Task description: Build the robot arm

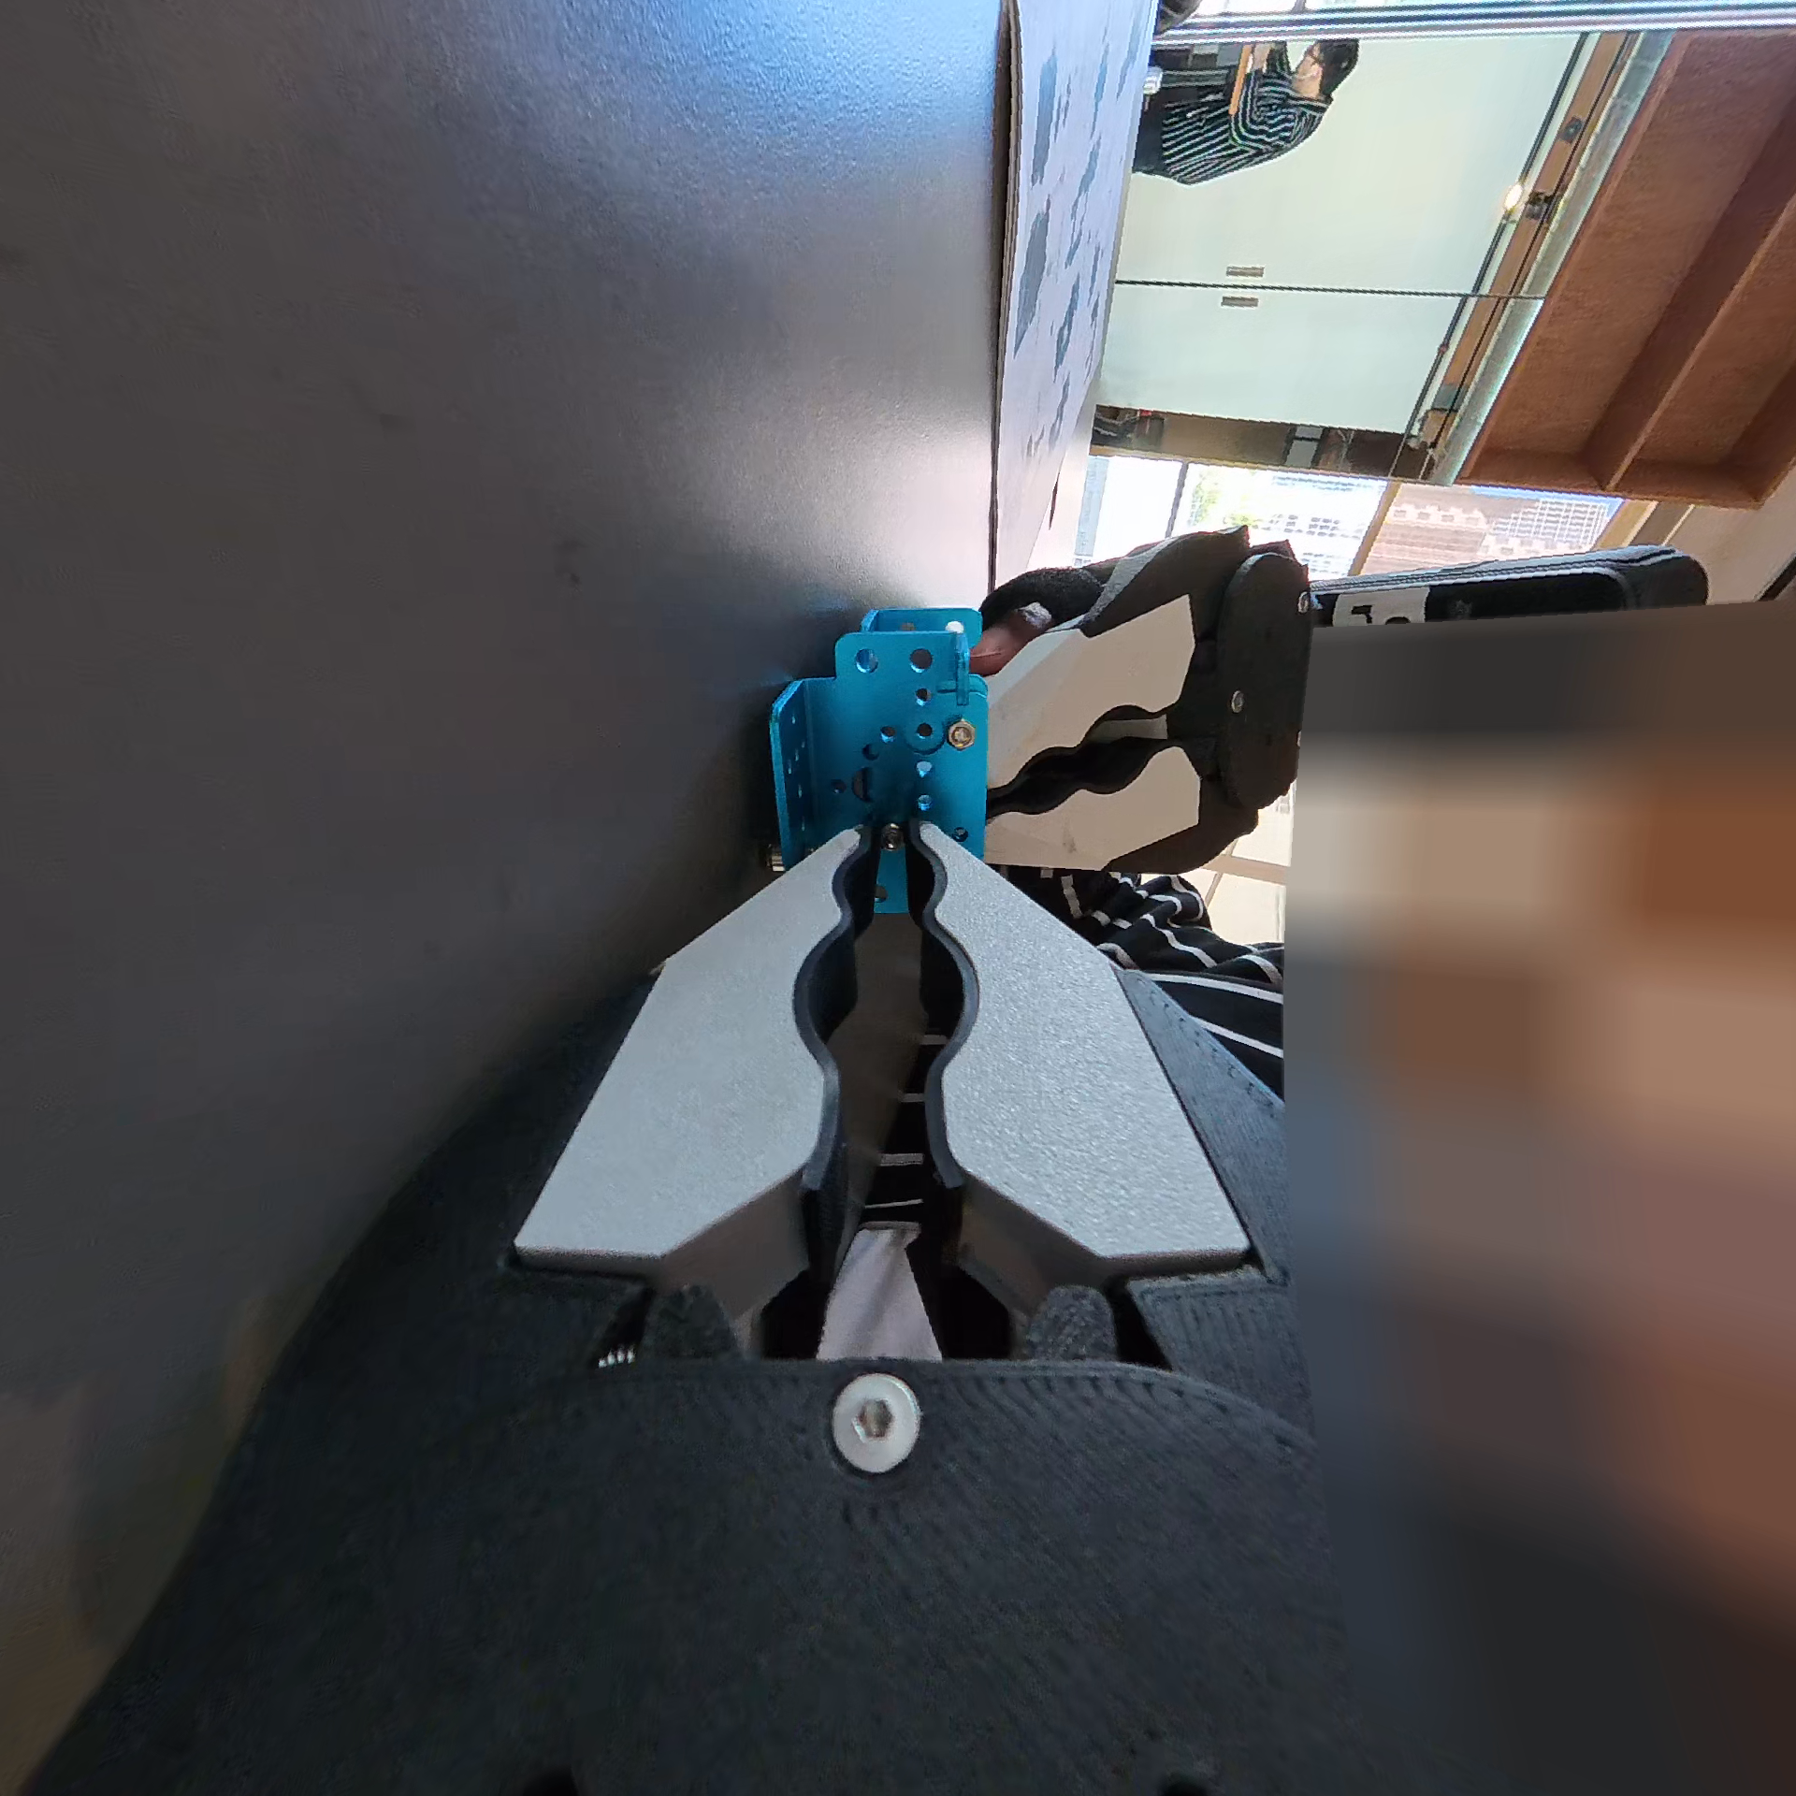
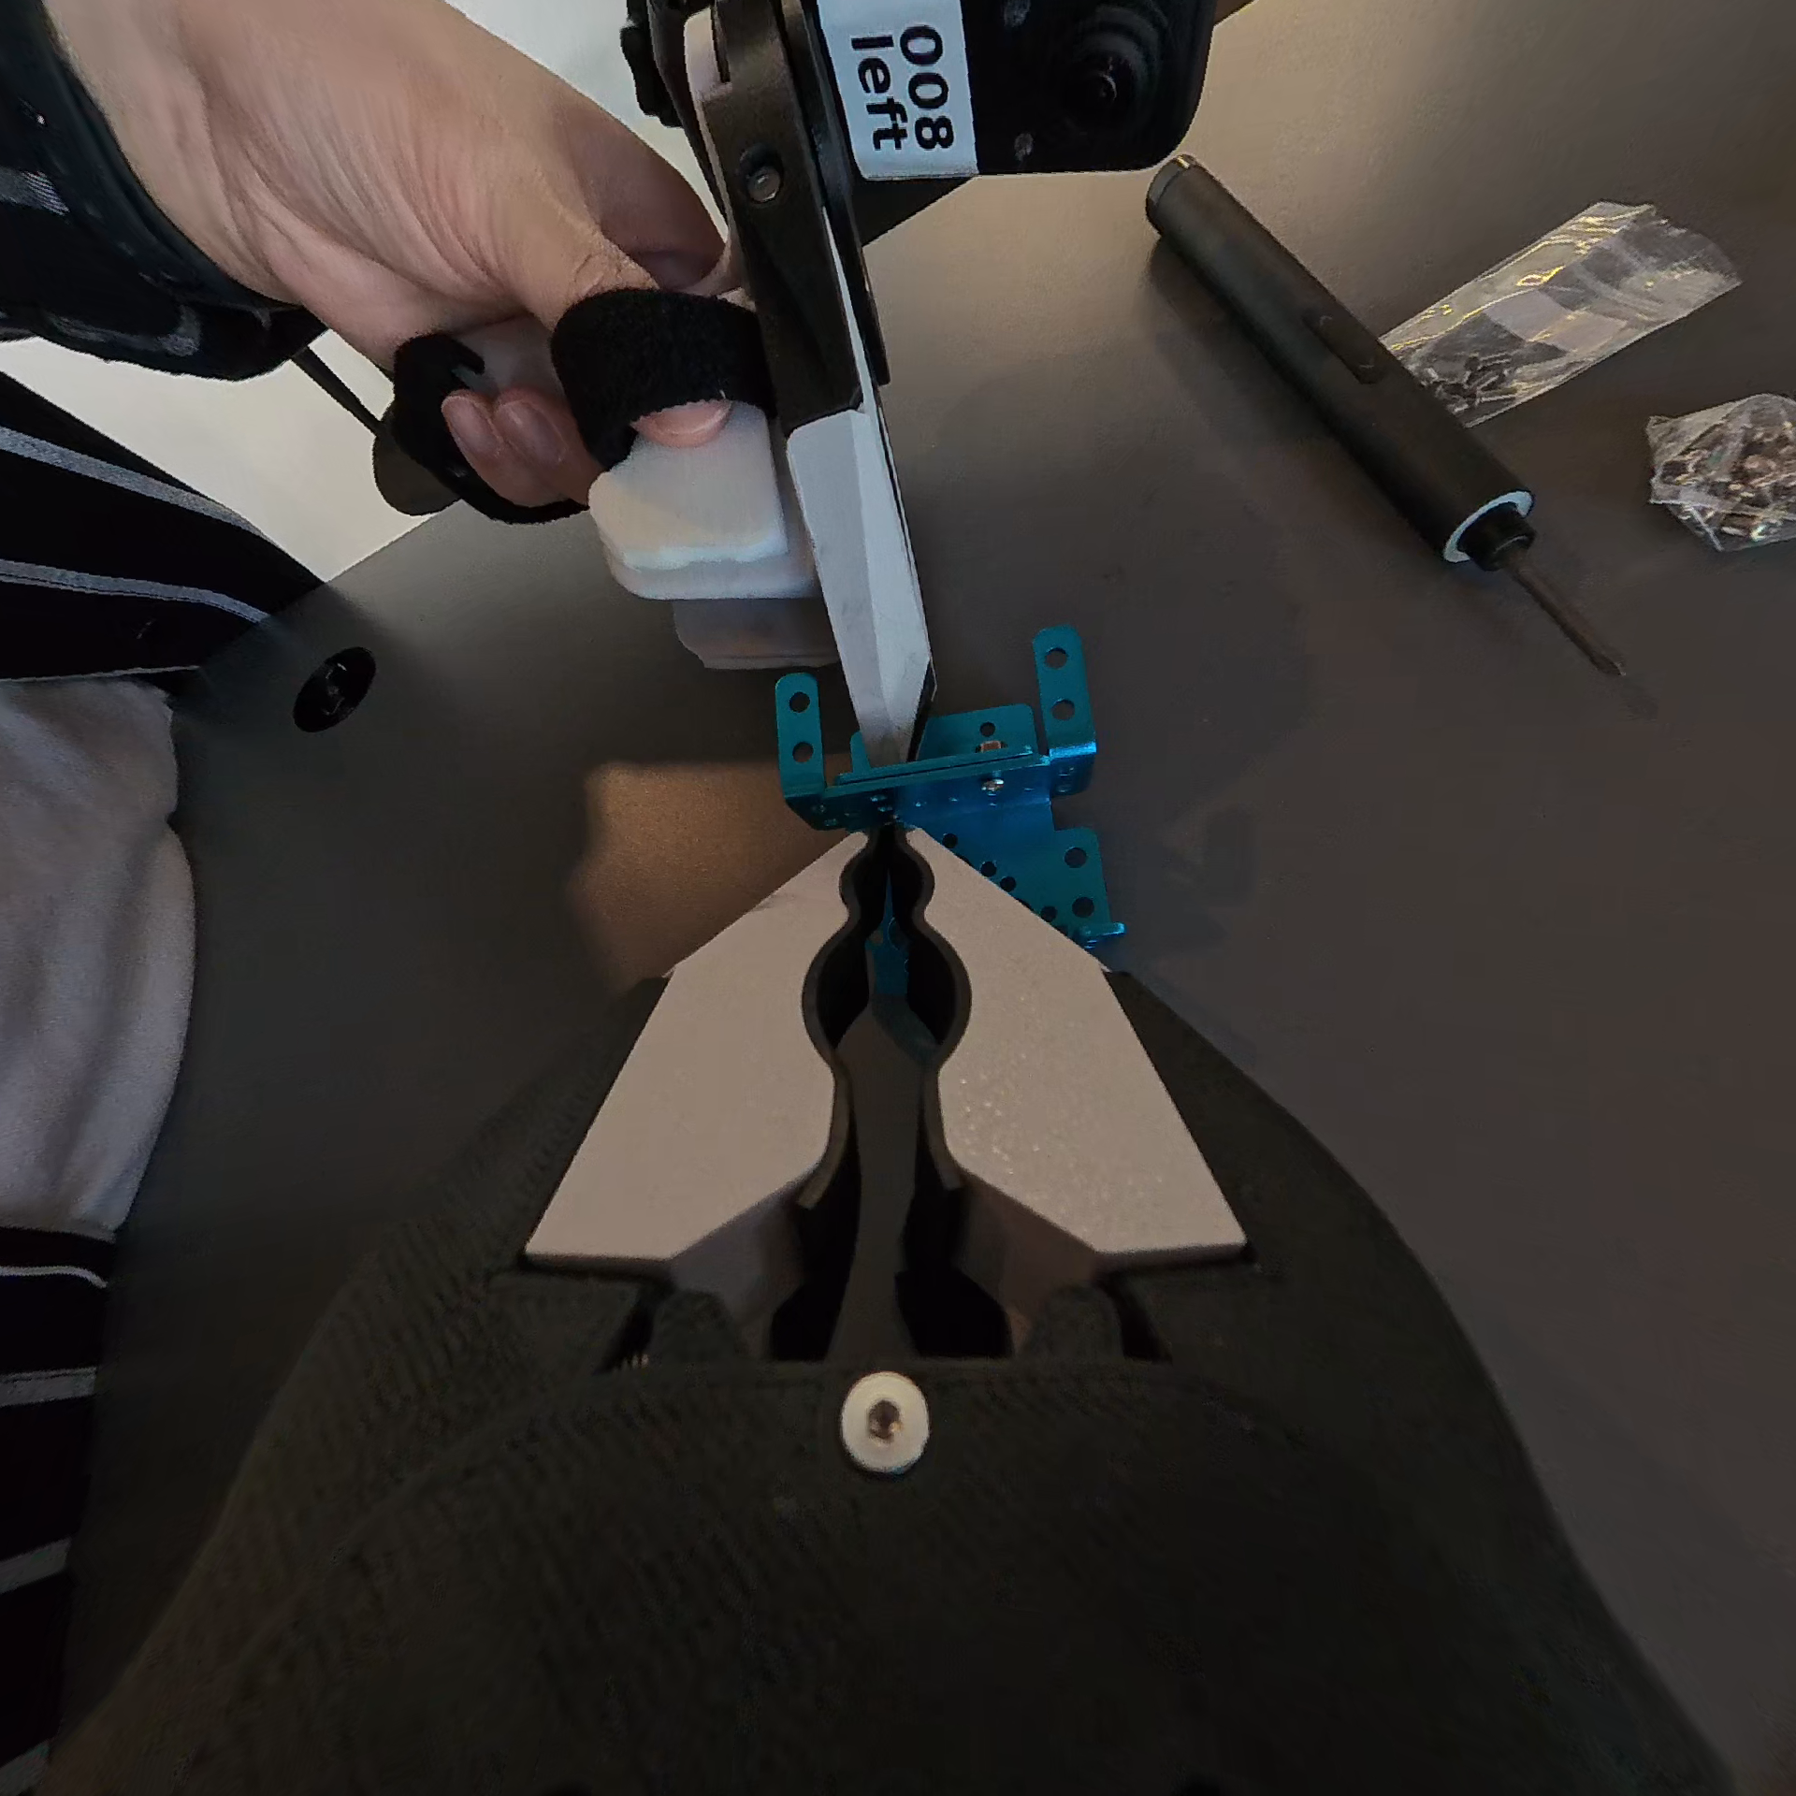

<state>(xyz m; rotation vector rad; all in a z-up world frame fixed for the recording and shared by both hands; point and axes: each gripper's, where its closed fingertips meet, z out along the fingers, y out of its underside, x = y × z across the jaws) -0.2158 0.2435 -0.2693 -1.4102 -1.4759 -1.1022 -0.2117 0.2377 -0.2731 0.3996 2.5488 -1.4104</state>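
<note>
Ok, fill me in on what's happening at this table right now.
A person holds a two-finger gripper in each hand, and both are clamped on one blue perforated metal bracket assembly on the dark table. The left gripper pinches its upper edge from above; the right gripper grips it from the near side. A black electric screwdriver and two clear bags of small hardware lie untouched off to the side.

Two grippers [image 2: 889, 844] [image 2: 899, 734], one blue perforated bracket assembly [image 2: 982, 807], one black screwdriver [image 2: 1351, 369], two clear bags [image 2: 1565, 292] [image 2: 1725, 471] of small hardware, one tabletop [image 2: 1361, 972].
</note>
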